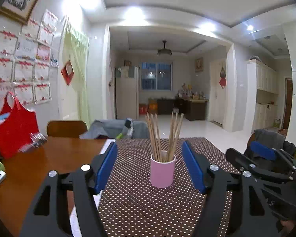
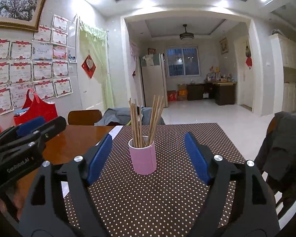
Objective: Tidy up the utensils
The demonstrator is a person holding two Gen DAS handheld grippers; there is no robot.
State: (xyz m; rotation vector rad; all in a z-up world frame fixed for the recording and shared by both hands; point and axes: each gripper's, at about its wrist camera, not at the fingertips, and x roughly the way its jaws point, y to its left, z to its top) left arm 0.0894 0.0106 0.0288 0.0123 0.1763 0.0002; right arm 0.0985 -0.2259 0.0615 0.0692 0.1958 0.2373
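A pink cup (image 1: 162,170) stands upright on the dotted brown mat (image 1: 140,203) and holds several wooden chopsticks (image 1: 163,136). It also shows in the right wrist view (image 2: 144,158), with the chopsticks (image 2: 146,122) fanned out. My left gripper (image 1: 150,148) is open and empty, its blue pads on either side of the cup and short of it. My right gripper (image 2: 148,140) is open and empty, facing the same cup. The right gripper also shows at the right edge of the left wrist view (image 1: 266,158); the left gripper also shows at the left of the right wrist view (image 2: 29,130).
The wooden table (image 1: 39,169) carries a red bag (image 1: 13,130) at the far left, near the wall. A wooden chair (image 1: 67,128) and a grey cloth (image 1: 112,128) are behind the table. A chair draped with dark clothing (image 2: 286,144) stands at the right.
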